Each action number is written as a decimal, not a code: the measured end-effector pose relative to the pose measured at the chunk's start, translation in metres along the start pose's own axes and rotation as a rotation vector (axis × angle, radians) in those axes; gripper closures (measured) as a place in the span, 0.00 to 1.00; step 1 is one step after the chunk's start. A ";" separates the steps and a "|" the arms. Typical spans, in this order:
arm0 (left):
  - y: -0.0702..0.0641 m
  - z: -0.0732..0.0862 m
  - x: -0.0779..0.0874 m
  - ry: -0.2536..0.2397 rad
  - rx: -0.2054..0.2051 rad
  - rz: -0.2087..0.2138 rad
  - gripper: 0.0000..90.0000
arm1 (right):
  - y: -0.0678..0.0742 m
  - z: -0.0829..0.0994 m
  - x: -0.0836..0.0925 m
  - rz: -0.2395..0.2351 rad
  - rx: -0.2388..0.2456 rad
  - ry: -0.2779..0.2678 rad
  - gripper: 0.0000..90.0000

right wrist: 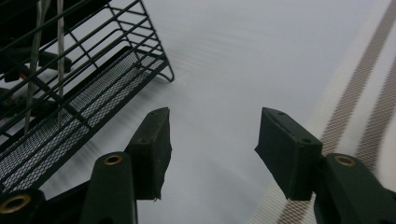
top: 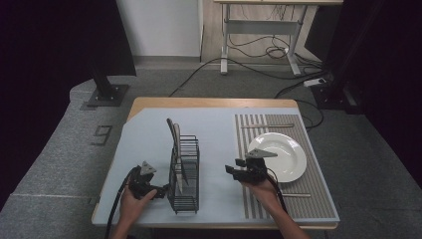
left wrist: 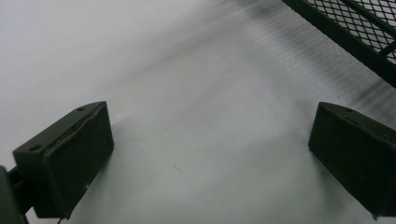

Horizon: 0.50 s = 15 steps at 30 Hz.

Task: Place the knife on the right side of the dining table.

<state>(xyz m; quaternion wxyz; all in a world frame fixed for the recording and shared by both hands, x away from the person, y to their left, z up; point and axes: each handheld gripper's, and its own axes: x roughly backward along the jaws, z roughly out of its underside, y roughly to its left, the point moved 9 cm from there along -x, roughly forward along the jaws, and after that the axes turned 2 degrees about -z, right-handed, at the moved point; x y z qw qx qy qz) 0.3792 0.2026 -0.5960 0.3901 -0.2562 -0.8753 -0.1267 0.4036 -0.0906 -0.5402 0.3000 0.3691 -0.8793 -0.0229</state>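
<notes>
Black wire rack (top: 183, 172) stands between left gripper (top: 160, 191) and right gripper (top: 230, 166); both grippers' fingers are apart, empty.

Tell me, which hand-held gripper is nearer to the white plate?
The right. The right hand-held gripper hangs just beside the white plate, at its near-left rim, jaws open. The left hand-held gripper sits beyond the black wire rack, across the table from the plate.

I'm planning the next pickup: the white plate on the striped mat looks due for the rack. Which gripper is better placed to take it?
Right, probably. The right gripper hovers open beside the plate, while the left gripper sits beyond the rack, also open and empty.
</notes>
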 end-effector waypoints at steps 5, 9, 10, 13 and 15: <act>0.000 0.000 0.000 0.000 0.000 0.000 0.00 | 0.006 0.007 -0.007 -0.007 0.024 0.015 0.48; 0.000 0.000 0.000 0.000 0.000 0.001 0.00 | 0.004 0.007 -0.007 -0.003 0.017 0.009 0.47; 0.000 0.000 0.000 0.000 0.001 0.000 0.00 | 0.003 0.007 -0.006 -0.001 0.016 0.006 0.46; 0.000 0.000 0.000 0.000 0.001 0.000 0.00 | 0.005 0.007 -0.006 -0.004 0.010 0.002 0.43; 0.000 0.000 0.000 0.000 0.001 0.000 0.00 | 0.008 0.007 -0.010 0.009 0.014 0.010 0.39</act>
